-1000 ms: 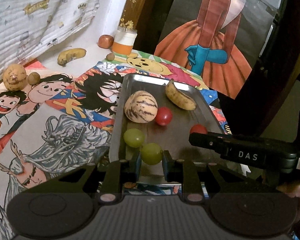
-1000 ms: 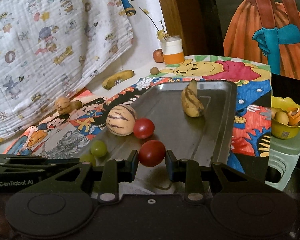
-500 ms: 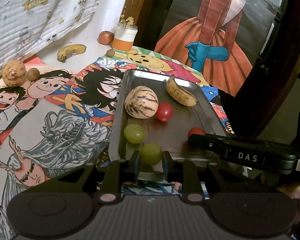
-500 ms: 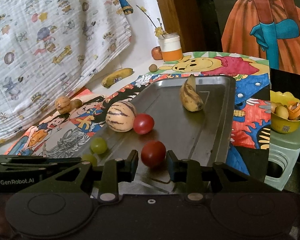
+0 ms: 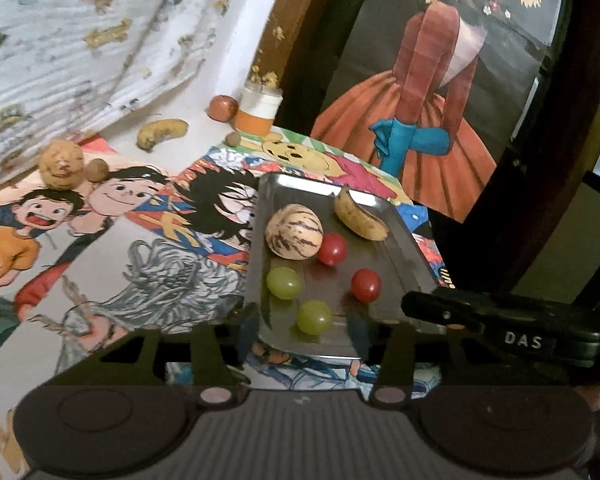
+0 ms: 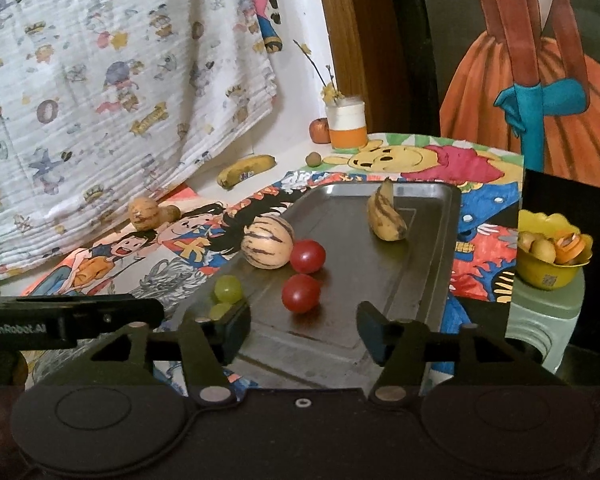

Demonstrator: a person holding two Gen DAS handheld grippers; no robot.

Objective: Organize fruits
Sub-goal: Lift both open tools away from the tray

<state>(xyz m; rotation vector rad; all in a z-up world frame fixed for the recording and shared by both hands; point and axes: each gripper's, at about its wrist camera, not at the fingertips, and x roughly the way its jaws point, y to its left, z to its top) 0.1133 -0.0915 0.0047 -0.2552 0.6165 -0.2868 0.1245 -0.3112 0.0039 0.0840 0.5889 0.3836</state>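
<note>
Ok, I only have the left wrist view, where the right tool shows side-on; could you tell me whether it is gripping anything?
Observer: No. The right tool has just been opening its jaws. They stand apart with nothing pressed between them, and the nearer red tomato lies on the tray just beyond its fingertips.
Operator: Thank you. Is there anything off to the right of the table that my view cuts off?
Observer: Yes, a yellow bowl sits on a green stool beside the table. It holds small yellowish fruit and what looks like orange peel.
</note>
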